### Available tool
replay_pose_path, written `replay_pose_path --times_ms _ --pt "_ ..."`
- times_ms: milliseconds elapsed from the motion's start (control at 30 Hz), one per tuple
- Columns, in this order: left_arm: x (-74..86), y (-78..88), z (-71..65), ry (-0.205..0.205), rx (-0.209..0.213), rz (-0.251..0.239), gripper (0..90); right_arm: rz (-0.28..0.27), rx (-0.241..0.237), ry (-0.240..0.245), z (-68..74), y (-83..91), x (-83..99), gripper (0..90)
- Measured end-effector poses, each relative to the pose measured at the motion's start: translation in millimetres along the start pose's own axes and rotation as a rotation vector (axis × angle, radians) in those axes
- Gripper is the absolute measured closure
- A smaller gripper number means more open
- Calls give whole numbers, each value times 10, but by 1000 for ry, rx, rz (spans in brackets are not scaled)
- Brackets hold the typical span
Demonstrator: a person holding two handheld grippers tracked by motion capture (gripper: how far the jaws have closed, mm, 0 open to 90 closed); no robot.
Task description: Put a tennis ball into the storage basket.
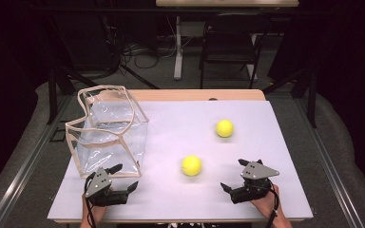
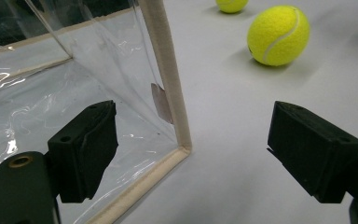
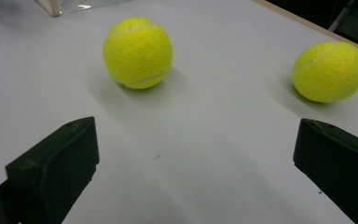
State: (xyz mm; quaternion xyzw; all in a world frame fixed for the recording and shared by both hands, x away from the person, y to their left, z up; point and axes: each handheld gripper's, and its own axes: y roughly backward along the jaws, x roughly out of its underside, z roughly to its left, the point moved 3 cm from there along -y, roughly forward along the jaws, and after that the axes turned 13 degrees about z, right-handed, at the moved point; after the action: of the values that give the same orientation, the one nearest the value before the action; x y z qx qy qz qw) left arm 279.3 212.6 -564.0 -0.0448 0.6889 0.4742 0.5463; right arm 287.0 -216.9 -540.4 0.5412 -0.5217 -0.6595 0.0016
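Note:
Two yellow tennis balls lie on the white table: the nearer ball [image 1: 191, 165] [image 2: 278, 35] [image 3: 138, 52] at the middle, the farther ball [image 1: 224, 128] [image 2: 231, 4] [image 3: 330, 71] behind it to the right. A clear plastic bag with beige trim [image 1: 108, 130] [image 2: 168, 84] stands open at the left. My left gripper [image 1: 127, 177] [image 2: 191, 154] rests open at the bag's near corner, which sits between its jaws without touching them. My right gripper [image 1: 234, 174] [image 3: 191, 172] is open near the front right, pointing at the nearer ball, nothing between its jaws.
The white table surface [image 1: 266, 156] ends in a wooden edge [image 1: 199, 95] at the back. Beyond it stand a black folding chair [image 1: 230, 42] and a desk leg [image 1: 177, 47] among floor cables. Bare table lies between the grippers.

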Motion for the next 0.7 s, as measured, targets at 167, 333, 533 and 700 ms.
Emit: replay_pose_path --times_ms 167,333,533,700 --pt "18 -4 4 4 1 0 160 8 -2 0 2 -14 -58 0" --pt "27 5 14 11 -2 -7 160 14 -10 11 3 -44 -145 0" --pt "21 -13 4 4 5 2 160 22 -21 22 22 -82 -217 0" --pt "8 -11 -11 -7 4 3 160 34 -26 27 33 -114 -249 0"
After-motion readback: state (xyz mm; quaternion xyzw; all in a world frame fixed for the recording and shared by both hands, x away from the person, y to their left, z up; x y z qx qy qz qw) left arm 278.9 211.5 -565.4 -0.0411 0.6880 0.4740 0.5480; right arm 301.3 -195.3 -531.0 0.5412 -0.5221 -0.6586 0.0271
